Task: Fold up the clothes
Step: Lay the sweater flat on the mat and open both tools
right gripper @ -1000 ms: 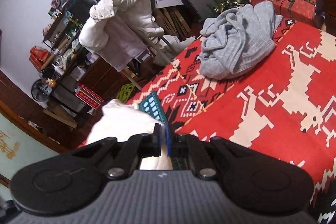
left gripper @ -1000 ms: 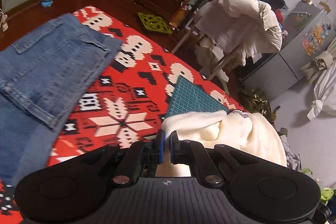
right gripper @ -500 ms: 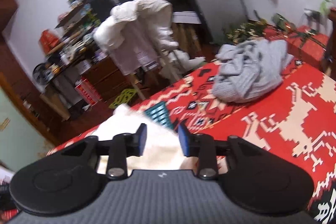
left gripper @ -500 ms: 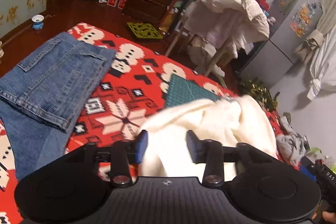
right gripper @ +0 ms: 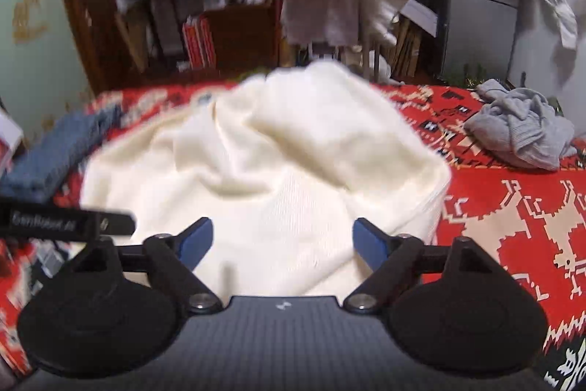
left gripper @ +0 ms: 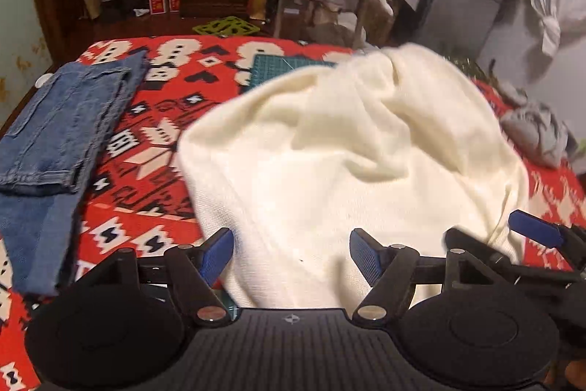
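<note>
Cream knit is lying in front of us as a loose, rumpled heap: the cream sweater is sitting on the red patterned blanket, partly covering a green cutting mat, and it is not folded yet. We are holding the left tool with its blue pads spread wide over the near hem, gripping nothing, and the right tool is gaping just as wide over the same edge. To our left the blue jeans are looking flat and already folded, so we are judging that piece done. Far to the right a grey garment is waiting in a crumpled pile, untouched.
</note>
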Demonstrator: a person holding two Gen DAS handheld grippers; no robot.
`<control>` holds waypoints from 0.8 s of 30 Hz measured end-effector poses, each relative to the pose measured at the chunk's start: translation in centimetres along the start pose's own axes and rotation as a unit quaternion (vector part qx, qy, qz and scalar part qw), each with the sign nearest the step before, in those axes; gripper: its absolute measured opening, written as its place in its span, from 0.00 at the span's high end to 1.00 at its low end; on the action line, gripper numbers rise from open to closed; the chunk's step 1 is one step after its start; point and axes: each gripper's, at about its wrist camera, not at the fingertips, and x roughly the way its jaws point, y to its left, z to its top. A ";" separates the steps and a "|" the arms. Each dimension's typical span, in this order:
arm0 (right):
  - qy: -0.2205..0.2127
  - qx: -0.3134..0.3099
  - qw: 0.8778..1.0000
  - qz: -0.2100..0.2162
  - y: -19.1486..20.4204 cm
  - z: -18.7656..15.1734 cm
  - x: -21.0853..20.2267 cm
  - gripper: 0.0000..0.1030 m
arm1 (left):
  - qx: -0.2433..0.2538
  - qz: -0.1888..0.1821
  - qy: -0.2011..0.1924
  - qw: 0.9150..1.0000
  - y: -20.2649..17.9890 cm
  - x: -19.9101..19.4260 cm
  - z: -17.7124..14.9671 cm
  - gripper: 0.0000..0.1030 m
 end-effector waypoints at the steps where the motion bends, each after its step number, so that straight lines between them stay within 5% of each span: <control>1: 0.004 -0.004 1.000 -0.003 0.1 -0.2 0.3 0.11 | 0.006 0.004 0.002 1.000 -0.2 0.4 -0.1 0.32; 5: 0.021 -0.006 1.000 -0.017 -0.3 -0.7 2.0 0.01 | 0.032 0.021 0.015 0.999 -0.6 2.0 -0.8 0.28; 14: 0.038 0.017 0.999 -0.029 -1.8 -1.3 3.4 0.00 | 0.037 0.053 0.020 0.998 -0.3 3.5 -1.5 0.00; 24: 0.037 -0.014 0.998 -0.043 -1.0 -2.0 3.5 0.00 | 0.002 0.048 -0.006 0.999 0.2 3.3 -2.4 0.00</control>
